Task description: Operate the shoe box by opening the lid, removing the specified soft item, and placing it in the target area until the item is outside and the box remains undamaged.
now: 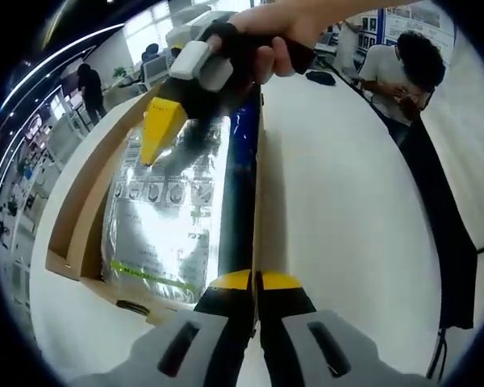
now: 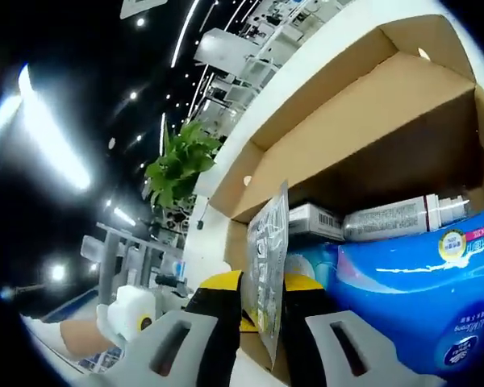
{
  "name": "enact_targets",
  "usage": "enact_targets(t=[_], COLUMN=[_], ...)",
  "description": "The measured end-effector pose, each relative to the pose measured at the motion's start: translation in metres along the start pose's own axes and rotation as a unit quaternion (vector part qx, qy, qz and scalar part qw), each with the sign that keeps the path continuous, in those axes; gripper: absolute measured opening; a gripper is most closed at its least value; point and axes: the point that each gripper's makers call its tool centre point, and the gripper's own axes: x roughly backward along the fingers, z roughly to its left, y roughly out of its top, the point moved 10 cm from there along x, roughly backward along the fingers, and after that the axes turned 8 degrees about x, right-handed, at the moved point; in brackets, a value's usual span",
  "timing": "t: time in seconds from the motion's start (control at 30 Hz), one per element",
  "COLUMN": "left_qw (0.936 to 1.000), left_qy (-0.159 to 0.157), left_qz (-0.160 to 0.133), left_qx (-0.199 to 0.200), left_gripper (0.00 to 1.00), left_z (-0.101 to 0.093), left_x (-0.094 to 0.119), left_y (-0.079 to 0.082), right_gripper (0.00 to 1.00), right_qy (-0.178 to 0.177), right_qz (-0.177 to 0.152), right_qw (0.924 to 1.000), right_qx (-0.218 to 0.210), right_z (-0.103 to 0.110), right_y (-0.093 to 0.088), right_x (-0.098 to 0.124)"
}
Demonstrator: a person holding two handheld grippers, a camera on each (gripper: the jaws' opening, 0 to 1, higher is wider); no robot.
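The open cardboard shoe box (image 1: 81, 218) lies on a white table, and its raised flap (image 2: 371, 105) shows from inside. A silvery foil pouch (image 1: 165, 218) stands in it. My right gripper (image 1: 163, 133), held by a gloved hand, reaches in from the top and pinches the pouch's upper edge. In the right gripper view the pouch (image 2: 268, 250) sits edge-on between the right gripper (image 2: 262, 300) and its yellow jaws, shut on it. My left gripper (image 1: 254, 284) is shut on the thin upright wall of the box (image 1: 256, 201).
Inside the box lie a blue soft pack (image 2: 419, 282), a silver tube (image 2: 395, 216) and a small white carton (image 2: 313, 219). Bare white table (image 1: 347, 201) spreads to the right of the box. A person (image 1: 403, 72) stands at its far end. A potted plant (image 2: 177, 165) stands behind.
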Motion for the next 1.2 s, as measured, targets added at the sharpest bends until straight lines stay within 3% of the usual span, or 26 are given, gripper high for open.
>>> enact_targets(t=[0.37,0.53,0.97,1.2], left_qw=[1.0,1.0,1.0,1.0], left_qy=[-0.004,-0.002,-0.002,-0.002], left_qz=[0.001,0.001,0.002,0.002], left_qx=[0.001,0.002,0.002,0.002], left_gripper=[0.0,0.01,0.01,0.01], left_z=[0.001,0.0,0.0,0.0], left_x=[0.0,0.0,0.0,0.0], left_y=[0.0,0.0,0.0,0.001], right_gripper=[0.11,0.03,0.0,0.0], right_qy=[-0.008,-0.003,-0.002,0.014], right_qz=[0.015,0.02,0.011,-0.002], right_qw=[0.9998,0.9998,0.9999,0.9998], right_qx=[0.007,0.003,0.008,-0.015], right_z=[0.004,0.006,0.013,0.015], right_y=[0.002,0.002,0.002,0.008], right_x=[-0.006,-0.009,-0.005,0.001])
